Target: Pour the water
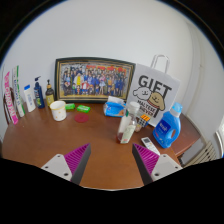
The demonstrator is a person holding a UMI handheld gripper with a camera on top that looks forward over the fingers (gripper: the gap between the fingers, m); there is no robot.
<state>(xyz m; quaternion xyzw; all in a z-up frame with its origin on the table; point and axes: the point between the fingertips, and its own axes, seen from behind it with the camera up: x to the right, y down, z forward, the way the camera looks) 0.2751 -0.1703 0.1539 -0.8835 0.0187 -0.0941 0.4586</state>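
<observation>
In the gripper view, the gripper (pixel 108 163) sits at the bottom of the frame with its two fingers spread well apart — nothing is held and nothing stands between them. The left pad (pixel 76 158) and the right pad (pixel 140 160) show magenta on their inner faces, above the bare brown wood of the table (pixel 95 140).

Just ahead of the fingers, slightly right of centre, a clear plastic bottle (pixel 127 124) stands upright on the table; whether it holds water cannot be told. Behind it, toward the right, rests a blue container (pixel 115 105), and at the right side of the frame a blue detergent jug (pixel 169 128) stands beside a white bag printed "GIFT" (pixel 156 92). A small white object (pixel 149 144) lies flat in front of the jug, near the right finger.

In the centre-left, a white cup (pixel 58 110) stands on the table, well apart from the bottle. Near it lie green items (pixel 70 105) and a small reddish thing — too small to name. At the upper left a row of bottles and tubes (pixel 27 96) lines the table's far edge. Against the wall at upper centre leans a framed group photograph (pixel 95 77).
</observation>
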